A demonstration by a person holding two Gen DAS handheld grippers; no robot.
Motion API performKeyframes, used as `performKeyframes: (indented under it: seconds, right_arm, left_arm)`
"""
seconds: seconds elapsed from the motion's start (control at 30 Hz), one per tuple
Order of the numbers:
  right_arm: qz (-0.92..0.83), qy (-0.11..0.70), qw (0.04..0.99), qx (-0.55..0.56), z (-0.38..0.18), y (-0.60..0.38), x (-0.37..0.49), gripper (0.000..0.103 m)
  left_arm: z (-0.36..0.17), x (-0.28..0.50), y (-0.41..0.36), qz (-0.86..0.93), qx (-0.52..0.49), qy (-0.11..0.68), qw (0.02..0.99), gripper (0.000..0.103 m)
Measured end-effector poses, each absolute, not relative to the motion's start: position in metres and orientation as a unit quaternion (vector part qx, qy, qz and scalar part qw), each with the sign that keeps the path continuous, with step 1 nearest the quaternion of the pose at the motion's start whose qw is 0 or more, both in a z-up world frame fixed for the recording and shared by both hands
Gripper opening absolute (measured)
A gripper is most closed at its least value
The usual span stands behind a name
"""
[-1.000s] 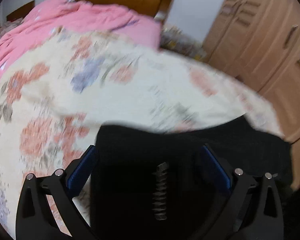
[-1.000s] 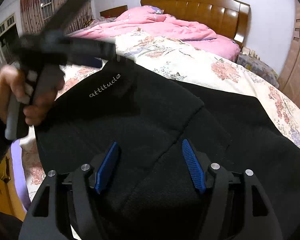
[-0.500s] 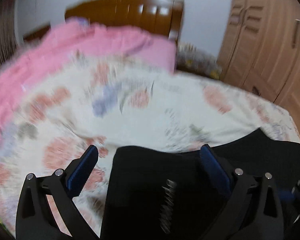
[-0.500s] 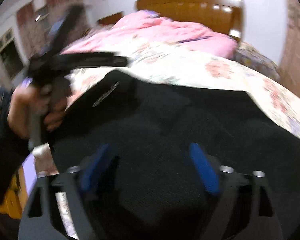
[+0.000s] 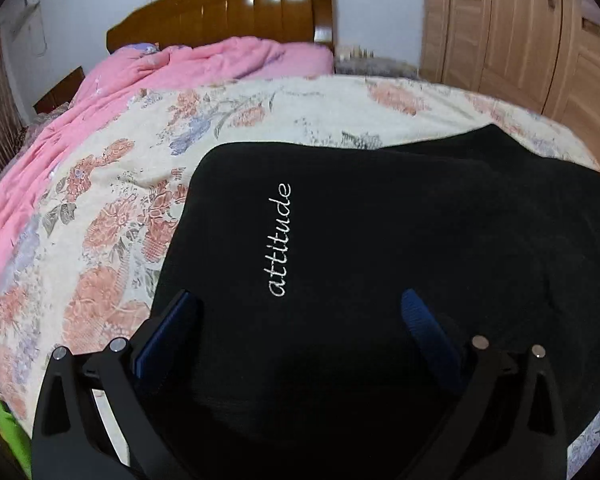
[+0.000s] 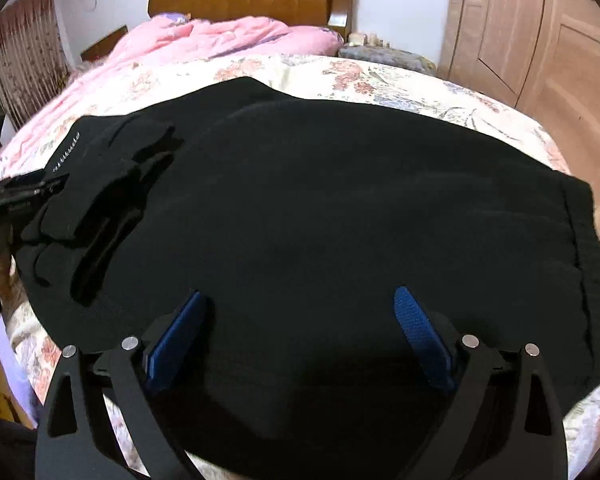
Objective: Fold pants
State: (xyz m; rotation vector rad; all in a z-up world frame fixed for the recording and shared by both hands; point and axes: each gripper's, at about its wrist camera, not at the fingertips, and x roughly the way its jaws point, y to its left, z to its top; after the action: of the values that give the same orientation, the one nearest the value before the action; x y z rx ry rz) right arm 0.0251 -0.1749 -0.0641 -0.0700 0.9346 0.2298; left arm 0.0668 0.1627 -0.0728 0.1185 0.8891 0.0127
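Black pants (image 5: pixel 380 260) with white "attitude" lettering (image 5: pixel 281 240) lie folded over on the floral bedspread (image 5: pixel 120 208). They fill the right wrist view (image 6: pixel 320 208) as a broad flat black shape. My left gripper (image 5: pixel 296 308) is open and empty, hovering just above the pants near the lettering. It also shows at the left edge of the right wrist view (image 6: pixel 20 196), over the pants' left end. My right gripper (image 6: pixel 300 308) is open and empty, just above the near edge of the pants.
A pink quilt (image 5: pixel 100 112) is bunched at the far left of the bed, below a wooden headboard (image 5: pixel 228 12). A wooden wardrobe (image 5: pixel 520 32) stands to the right. The bed's near edge (image 6: pixel 24 356) runs along the left bottom.
Both grippers have dropped lower and closer to the pants. The left gripper swung from a raised spot down to the pants' left end. The pants now lie flatter.
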Motion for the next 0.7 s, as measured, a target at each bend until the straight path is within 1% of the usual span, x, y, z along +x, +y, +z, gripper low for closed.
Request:
performKeyframes:
  seconds: [0.1, 0.2, 0.3, 0.37, 0.47, 0.57, 0.63, 0.7]
  right_arm:
    - [0.113, 0.433, 0.894, 0.009, -0.044, -0.194, 0.01, 0.091]
    - [0.097, 0.386, 0.912, 0.098, -0.023, -0.246, -0.021, 0.091]
    - [0.063, 0.37, 0.903, 0.209, -0.027, -0.305, -0.051, 0.092]
    - [0.053, 0.374, 0.889, 0.258, -0.039, -0.328, -0.064, 0.092]
    - [0.036, 0.386, 0.87, 0.305, -0.06, -0.348, -0.069, 0.09]
    - [0.05, 0.388, 0.855, 0.341, -0.074, -0.359, -0.056, 0.089]
    - [0.058, 0.386, 0.855, 0.342, -0.073, -0.359, -0.047, 0.09]
    - [0.053, 0.4, 0.85, 0.339, -0.07, -0.358, -0.039, 0.09]
  left_arm:
    - [-0.061, 0.062, 0.153, 0.042, 0.083, 0.441, 0.893, 0.101]
    - [-0.036, 0.041, 0.129, 0.029, 0.103, 0.404, 0.908, 0.101]
    - [-0.02, 0.028, 0.093, -0.029, 0.107, 0.383, 0.917, 0.102]
    - [-0.018, 0.023, 0.06, -0.071, 0.122, 0.372, 0.918, 0.101]
    - [-0.027, 0.025, 0.026, -0.104, 0.152, 0.368, 0.911, 0.102]
    - [-0.052, 0.036, 0.003, -0.121, 0.17, 0.393, 0.896, 0.101]
    - [-0.073, 0.043, -0.002, -0.12, 0.182, 0.421, 0.881, 0.102]
    - [-0.077, 0.041, -0.001, -0.124, 0.178, 0.409, 0.887, 0.102]
